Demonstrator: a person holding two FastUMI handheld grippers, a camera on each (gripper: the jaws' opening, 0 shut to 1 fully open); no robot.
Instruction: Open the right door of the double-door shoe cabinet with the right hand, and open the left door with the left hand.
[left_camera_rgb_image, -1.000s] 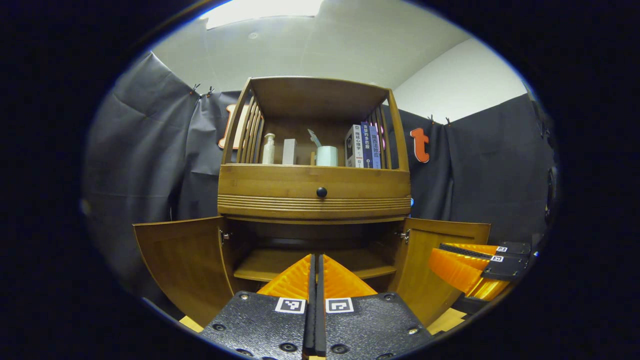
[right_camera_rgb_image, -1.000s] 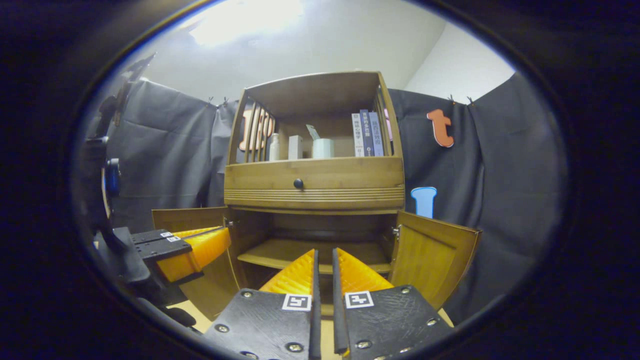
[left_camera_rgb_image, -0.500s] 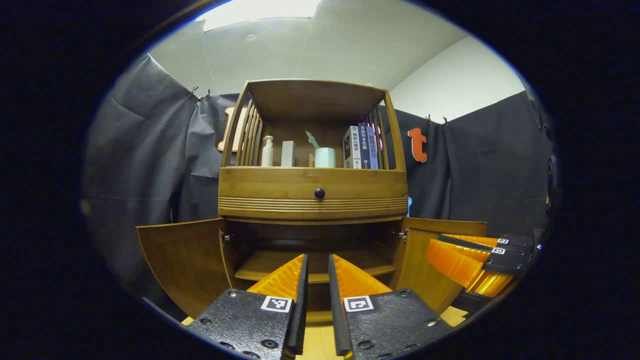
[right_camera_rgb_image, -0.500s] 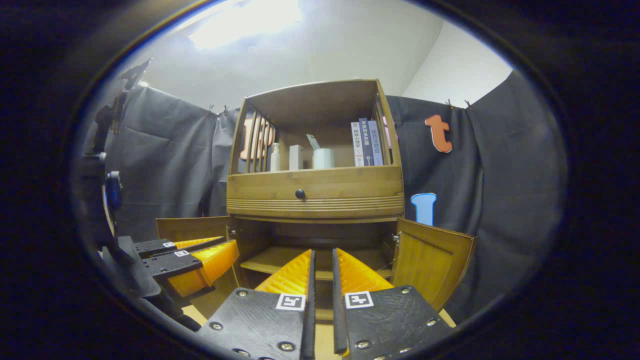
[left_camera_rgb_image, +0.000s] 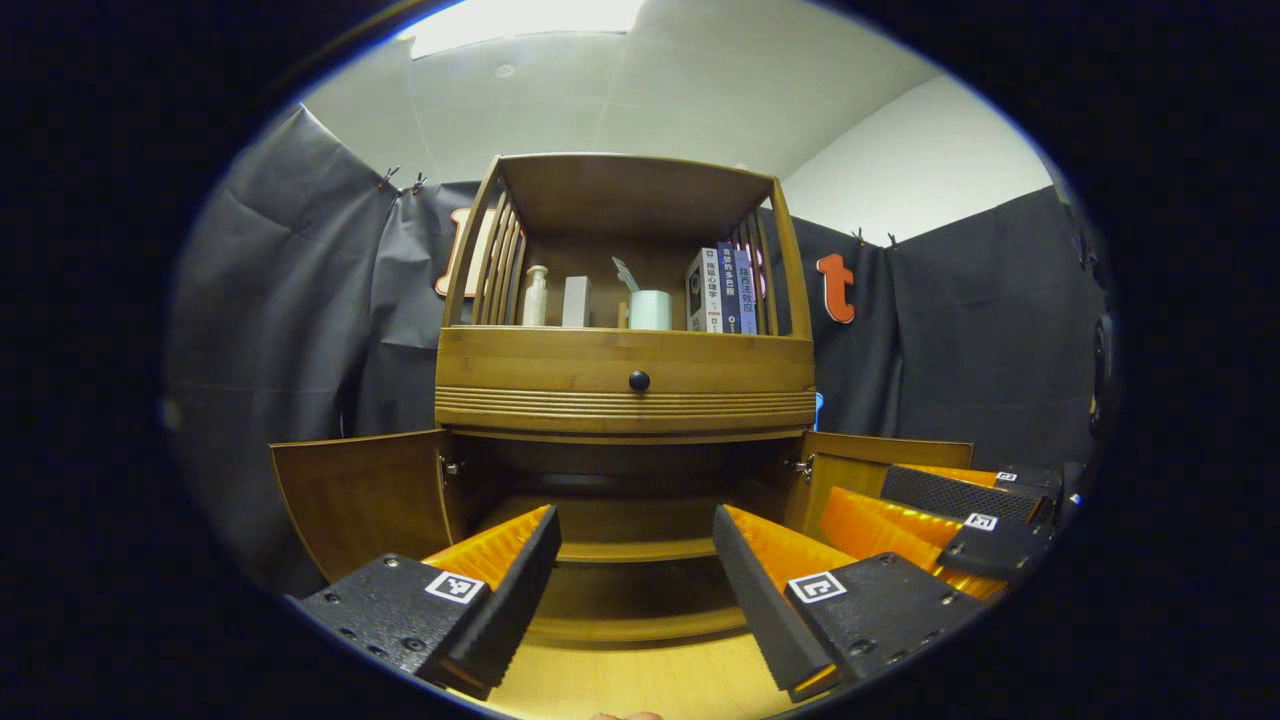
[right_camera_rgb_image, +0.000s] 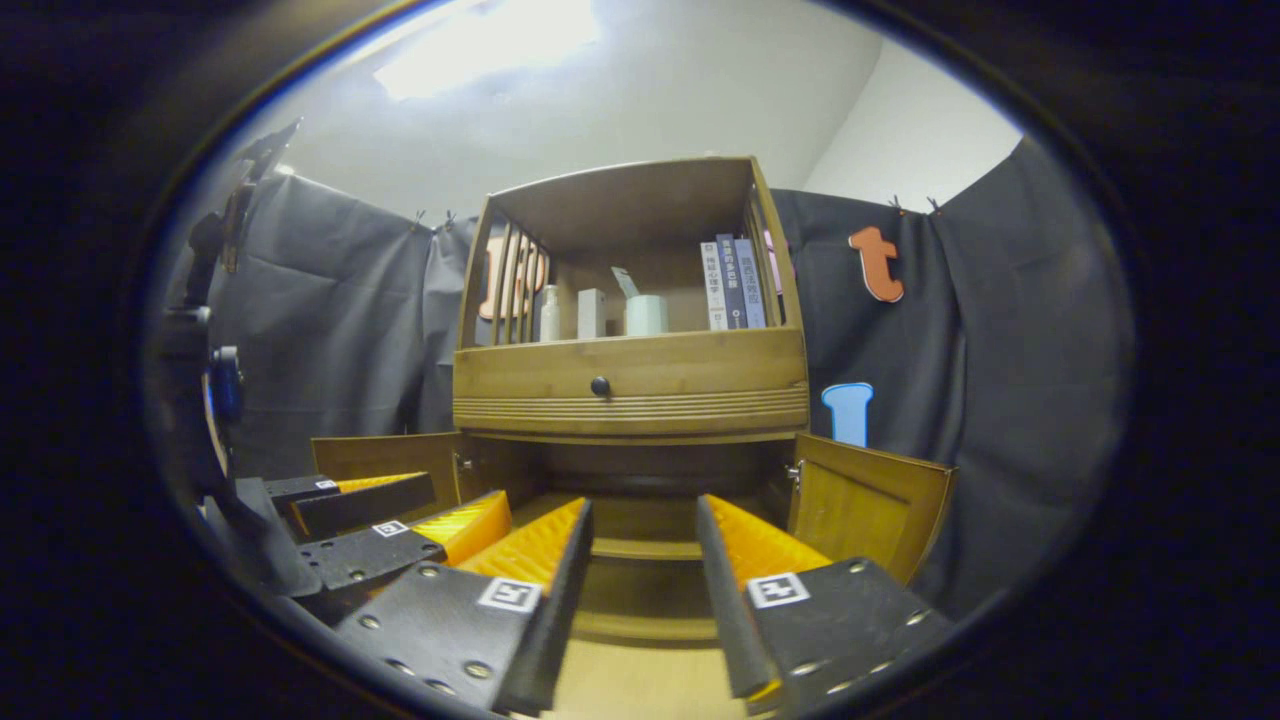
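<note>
The wooden shoe cabinet stands ahead with both lower doors swung wide. Its left door and right door stand out to the sides, and the inner shelf shows between them. My left gripper is open in front of the lower compartment, holding nothing; it also shows at the left of the right gripper view. My right gripper is open too, clear of the doors, and shows at the right of the left gripper view.
A drawer with a dark round knob sits above the doors. The top shelf holds a bottle, a white box, a cup and several books. Light wooden floor lies under the grippers. Black cloth walls close in both sides.
Both grippers have gone from nearly shut to wide open. The doors stay swung open, and both views keep almost the same distance from the cabinet.
</note>
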